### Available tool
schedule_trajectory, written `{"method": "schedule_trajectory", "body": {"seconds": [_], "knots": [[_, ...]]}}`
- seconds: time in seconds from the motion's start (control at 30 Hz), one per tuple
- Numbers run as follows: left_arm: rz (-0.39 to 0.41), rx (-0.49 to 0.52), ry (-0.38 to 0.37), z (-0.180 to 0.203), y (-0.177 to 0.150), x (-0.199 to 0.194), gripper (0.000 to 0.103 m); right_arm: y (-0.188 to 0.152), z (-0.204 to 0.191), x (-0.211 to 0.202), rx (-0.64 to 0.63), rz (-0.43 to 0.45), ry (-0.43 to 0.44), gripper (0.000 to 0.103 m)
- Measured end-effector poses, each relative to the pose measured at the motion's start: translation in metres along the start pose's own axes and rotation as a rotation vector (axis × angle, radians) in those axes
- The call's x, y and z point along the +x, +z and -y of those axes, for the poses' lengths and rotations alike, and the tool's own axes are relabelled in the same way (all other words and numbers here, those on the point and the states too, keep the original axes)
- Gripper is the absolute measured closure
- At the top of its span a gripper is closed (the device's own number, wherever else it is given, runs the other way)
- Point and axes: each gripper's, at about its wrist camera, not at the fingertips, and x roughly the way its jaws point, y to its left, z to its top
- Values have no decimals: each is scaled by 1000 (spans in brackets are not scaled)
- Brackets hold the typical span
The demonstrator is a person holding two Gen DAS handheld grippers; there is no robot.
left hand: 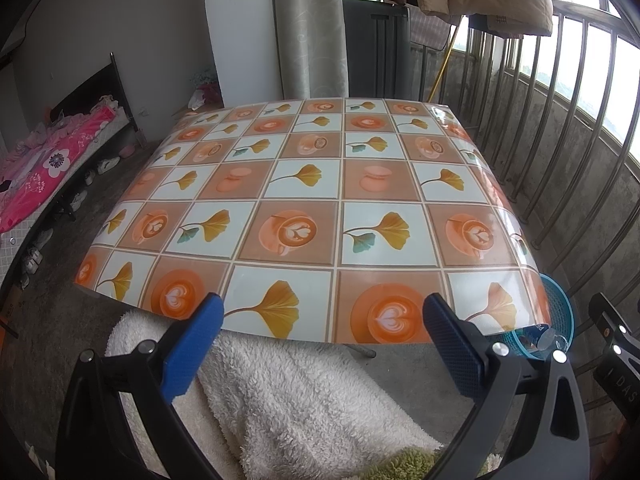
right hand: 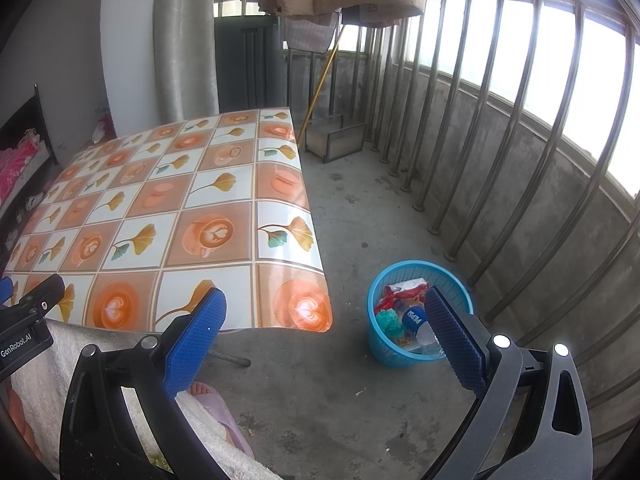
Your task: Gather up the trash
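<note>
A blue mesh bin (right hand: 380, 344) stands on the concrete floor to the right of the table (right hand: 168, 208). Inside it lie a Pepsi bottle (right hand: 418, 322), a red and white wrapper (right hand: 400, 292) and a green crumpled piece (right hand: 390, 320). My right gripper (right hand: 324, 322) hangs open near the bin, its right finger over the bin's rim, with nothing between the fingers. My left gripper (left hand: 322, 330) is open over the table's near edge and holds nothing. The bin (left hand: 560, 312) peeks out at the table's right corner in the left wrist view. The patterned tabletop (left hand: 304, 200) carries no objects.
A metal railing (right hand: 500, 128) runs along the right side. A white fluffy towel (left hand: 288, 392) covers the person's lap below the table edge. A slippered foot (right hand: 212, 400) rests on the floor. A glass box (right hand: 336, 138) and a yellow stick (right hand: 320, 80) stand at the far corner.
</note>
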Motion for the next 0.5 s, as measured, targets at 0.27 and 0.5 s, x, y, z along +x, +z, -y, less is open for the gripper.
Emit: {"method": "schedule_trajectory", "body": {"seconds": [0.27, 0.5], "knots": [[-1, 0, 0, 0, 0, 0, 5, 1, 0, 0, 1, -1, 1, 8], [-1, 1, 1, 0, 0, 0, 6, 1, 0, 0, 4, -3, 0, 8]]}}
